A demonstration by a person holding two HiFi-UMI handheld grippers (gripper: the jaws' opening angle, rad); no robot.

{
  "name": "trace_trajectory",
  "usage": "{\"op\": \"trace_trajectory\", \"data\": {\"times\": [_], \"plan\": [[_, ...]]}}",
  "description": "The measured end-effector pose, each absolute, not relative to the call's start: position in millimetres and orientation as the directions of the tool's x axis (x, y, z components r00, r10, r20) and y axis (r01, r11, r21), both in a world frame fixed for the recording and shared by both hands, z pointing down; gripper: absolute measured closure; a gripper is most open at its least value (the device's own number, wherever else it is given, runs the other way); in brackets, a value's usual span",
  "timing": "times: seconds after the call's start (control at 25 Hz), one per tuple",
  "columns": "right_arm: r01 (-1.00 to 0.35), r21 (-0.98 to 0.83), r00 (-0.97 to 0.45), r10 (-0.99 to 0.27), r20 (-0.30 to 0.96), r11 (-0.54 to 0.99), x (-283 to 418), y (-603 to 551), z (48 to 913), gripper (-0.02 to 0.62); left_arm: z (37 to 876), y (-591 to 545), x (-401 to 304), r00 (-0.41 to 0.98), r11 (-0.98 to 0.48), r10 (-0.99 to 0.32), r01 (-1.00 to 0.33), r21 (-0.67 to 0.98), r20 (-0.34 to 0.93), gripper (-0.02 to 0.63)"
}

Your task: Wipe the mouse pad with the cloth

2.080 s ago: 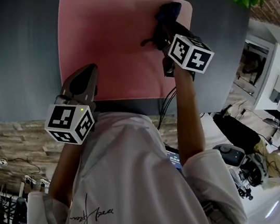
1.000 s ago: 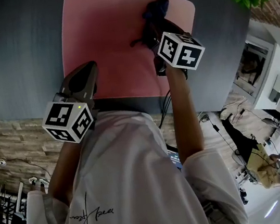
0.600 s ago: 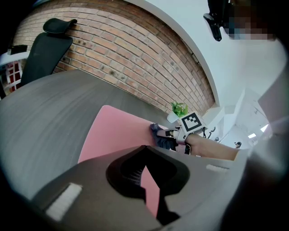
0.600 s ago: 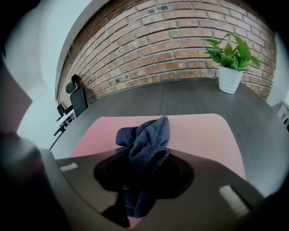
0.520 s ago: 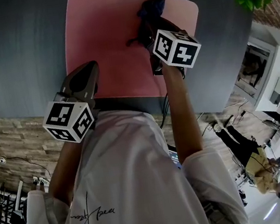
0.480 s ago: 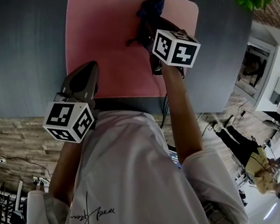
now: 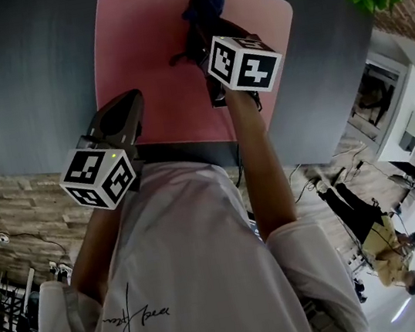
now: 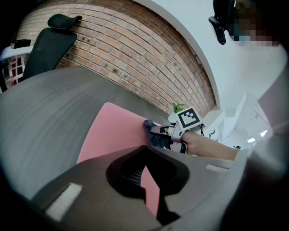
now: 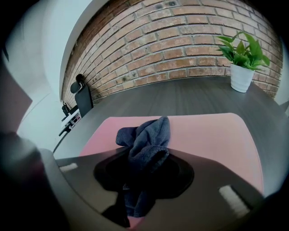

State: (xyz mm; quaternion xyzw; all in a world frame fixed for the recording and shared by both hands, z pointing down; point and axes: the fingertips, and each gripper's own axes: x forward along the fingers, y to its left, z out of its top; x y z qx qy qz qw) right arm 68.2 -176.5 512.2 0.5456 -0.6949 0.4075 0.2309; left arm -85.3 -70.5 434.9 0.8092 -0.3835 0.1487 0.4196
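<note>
While my right tool clenches the cloth on the mouse pad's far side and my closed, empty left tool sits at its near edge, I judge wiping underway, with a sweep across due next.

In the head view the right gripper hides most of the cloth.

White T-shirt — black script print
</note>
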Motion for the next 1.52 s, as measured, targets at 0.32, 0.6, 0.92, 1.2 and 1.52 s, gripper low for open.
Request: {"op": "trace_trajectory", "data": {"times": [0.32, 0.6, 0.92, 1.2, 1.52], "plan": [[-0.936, -0.337, -0.332, -0.561, 0.758, 0.098, 46, -180, 512, 0.466, 436, -69, -86, 0.664, -0.363, -0.488, -0.745, 0.56, 0.566, 0.595], [-0.925, -0.363, -0.361, -0.547, 0.755, 0.11, 29, -184, 513, 0.466, 433, -70, -91, 0.658, -0.358, -0.501, -0.749, 0.558, 0.562, 0.595], [-0.915, -0.38, -0.391, -0.535, 0.749, 0.137, 11, -187, 512, 0.465, 434, -74, -102, 0.643, -0.346, -0.517, -0.761, 0.549, 0.565, 0.595], [-0.906, -0.394, -0.412, -0.529, 0.742, 0.152, -2, -189, 511, 0.465, 433, -72, -105, 0.637, -0.349, -0.522, -0.767, 0.539, 0.568, 0.595], [-0.901, -0.403, -0.422, -0.524, 0.74, 0.158, -12, -191, 511, 0.465, 432, -73, -109, 0.635, -0.346, -0.529, -0.767, 0.541, 0.563, 0.595]]}}
